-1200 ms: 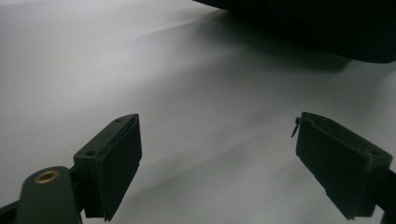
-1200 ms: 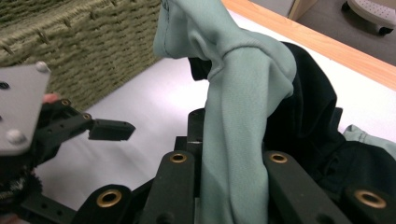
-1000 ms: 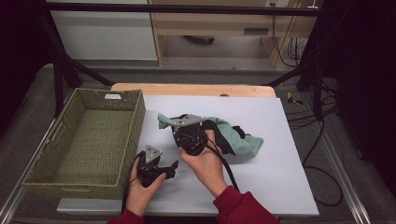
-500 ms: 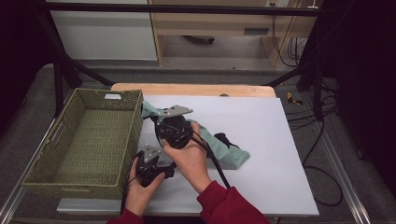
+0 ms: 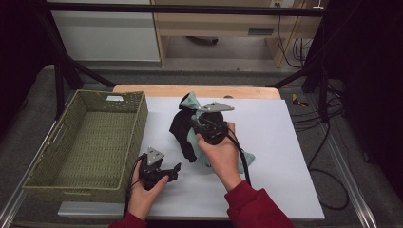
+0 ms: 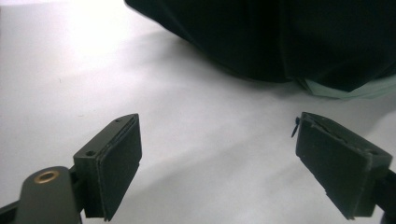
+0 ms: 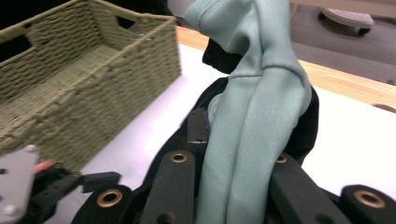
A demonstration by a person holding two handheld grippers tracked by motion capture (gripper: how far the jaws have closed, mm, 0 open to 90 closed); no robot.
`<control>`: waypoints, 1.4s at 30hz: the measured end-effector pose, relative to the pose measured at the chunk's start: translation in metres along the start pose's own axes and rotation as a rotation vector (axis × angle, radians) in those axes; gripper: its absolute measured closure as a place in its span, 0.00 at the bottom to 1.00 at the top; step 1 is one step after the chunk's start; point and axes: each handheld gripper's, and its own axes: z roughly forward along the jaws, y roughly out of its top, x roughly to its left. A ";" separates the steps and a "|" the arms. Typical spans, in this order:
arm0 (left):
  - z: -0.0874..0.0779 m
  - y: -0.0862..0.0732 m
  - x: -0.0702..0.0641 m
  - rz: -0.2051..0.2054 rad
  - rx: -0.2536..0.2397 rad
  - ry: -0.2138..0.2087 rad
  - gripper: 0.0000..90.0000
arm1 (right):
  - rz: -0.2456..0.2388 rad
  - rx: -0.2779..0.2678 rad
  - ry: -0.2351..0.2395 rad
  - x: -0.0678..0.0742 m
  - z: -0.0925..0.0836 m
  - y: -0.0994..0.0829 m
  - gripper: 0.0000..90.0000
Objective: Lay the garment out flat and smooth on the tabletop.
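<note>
High view, left to right: wicker basket (image 5: pixel 85 142); left gripper (image 5: pixel 172 171) resting wide open on the table; right gripper (image 5: pixel 192 114) clamped on a mint-and-black garment (image 5: pixel 180 130), lifted mid-table. It looks light and floppy; pinching a bunched fold should grip best.

Dim room, with one bright white surface (image 5: pixel 266 142) lit from overhead.

The edges of the high view sink into near black. In the left tool's view, glare whitens the upper left, soft shadows trail beneath the jaws, and the dark cloth (image 6: pixel 280 37) is perhaps slightly blurred. In the right tool's view the basket (image 7: pixel 70 70) looks soft and the nearest parts are out of focus.
</note>
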 end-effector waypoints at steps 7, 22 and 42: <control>0.001 0.000 0.000 0.007 0.000 0.004 0.16 | 0.035 0.001 -0.036 -0.026 -0.009 -0.008 0.89; 0.001 0.000 0.000 0.010 0.004 0.005 0.16 | 0.127 -0.005 -0.111 -0.078 -0.030 -0.032 0.89; 0.002 0.000 -0.001 0.011 0.009 0.005 0.16 | 0.241 0.039 -0.205 -0.139 -0.054 -0.082 0.89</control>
